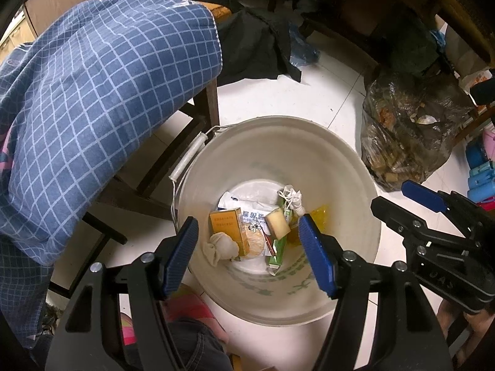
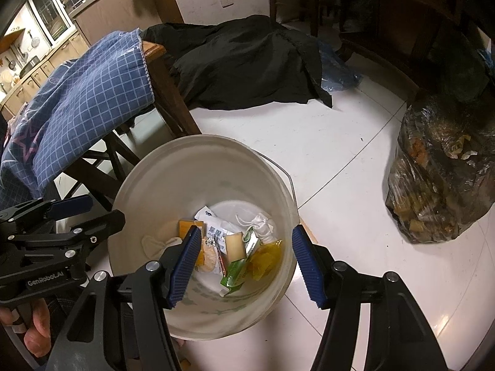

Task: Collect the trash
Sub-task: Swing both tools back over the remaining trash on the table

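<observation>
Hovering over the trash bucket, both claws empty

Left gripper (image 1: 249, 258): jaws spread apart, nothing between the blue ribbed pads, pointing steeply down into the white bucket (image 1: 346, 167). Right gripper (image 2: 246, 266): likewise spread, pads bare, nothing gripped, aimed down over the same bucket. In the left wrist view the right gripper shows at the right edge, beside the bucket rim; in the right wrist view the left one sits at the left edge, with fingers of the person's hand (image 2: 34, 324) wrapped under its handle.

Bucket contents, lying on the bottom:
- orange carton (image 1: 230, 230), tilted, resting on a round biscuit-like disc (image 1: 255, 244)
- crumpled beige wad (image 1: 219, 249), touching the carton's lower corner
- pale yellow block (image 1: 278, 222), just beside a green wrapper (image 1: 278, 252)
- yellow transparent wrapper (image 1: 321, 215) against the far wall
- white printed packet (image 1: 247, 204) under the rest
- small white knotted bag (image 1: 290, 196)

Bucket's wire handle with white grip (image 1: 188, 159) hangs down on the side toward a wooden chair (image 1: 204, 114). Blue checked cloth (image 1: 102, 92) drapes over the chair; black garment (image 1: 250, 46) lies behind it, partly on the white tile floor (image 1: 309, 92). Full clear garbage bag (image 1: 411, 130) stands on the floor, well apart from the bucket.
</observation>
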The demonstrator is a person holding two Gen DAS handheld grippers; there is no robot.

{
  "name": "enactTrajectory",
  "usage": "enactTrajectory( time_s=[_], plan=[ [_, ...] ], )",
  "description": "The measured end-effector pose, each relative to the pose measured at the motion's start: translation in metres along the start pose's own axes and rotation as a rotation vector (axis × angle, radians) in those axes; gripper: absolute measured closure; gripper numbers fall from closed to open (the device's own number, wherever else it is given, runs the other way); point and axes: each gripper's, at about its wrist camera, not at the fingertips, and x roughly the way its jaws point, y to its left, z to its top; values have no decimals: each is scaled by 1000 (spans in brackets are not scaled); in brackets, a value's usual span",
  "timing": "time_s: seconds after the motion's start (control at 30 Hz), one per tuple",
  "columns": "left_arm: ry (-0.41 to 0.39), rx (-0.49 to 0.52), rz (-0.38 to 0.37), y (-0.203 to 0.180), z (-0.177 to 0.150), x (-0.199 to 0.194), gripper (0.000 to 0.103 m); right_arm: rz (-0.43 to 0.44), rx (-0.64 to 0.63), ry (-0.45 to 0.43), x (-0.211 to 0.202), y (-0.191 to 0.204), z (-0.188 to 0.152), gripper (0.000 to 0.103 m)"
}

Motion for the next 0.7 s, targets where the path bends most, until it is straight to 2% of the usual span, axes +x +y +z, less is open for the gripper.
enactTrajectory(
  time_s=[0.1,0.2,0.33,0.4,0.47,0.57,0.67,0.7],
  plan=[
    [-37,27,-4,1,2,-18,39,6,-2,-51,-15,-1,4,41],
    [-137,59,12,12,8,-58,39,28,-30,-143,-40,10,14,41],
    [-287,55,55,53,18,-125,39,79,-96,-273,-81,46,40,35],
    [-356,44,87,80,20,-158,39,108,-126,-307,-95,64,52,30],
    [-405,18,109,113,20,-185,38,143,-169,-345,-109,93,65,25],
    [-454,-69,171,190,16,-225,33,203,-227,-356,-118,136,84,20],
    [-465,-169,253,260,8,-246,33,246,-305,-348,-119,193,103,18],
    [-458,-216,283,294,4,-251,33,257,-324,-343,-118,210,108,18]
  ],
)
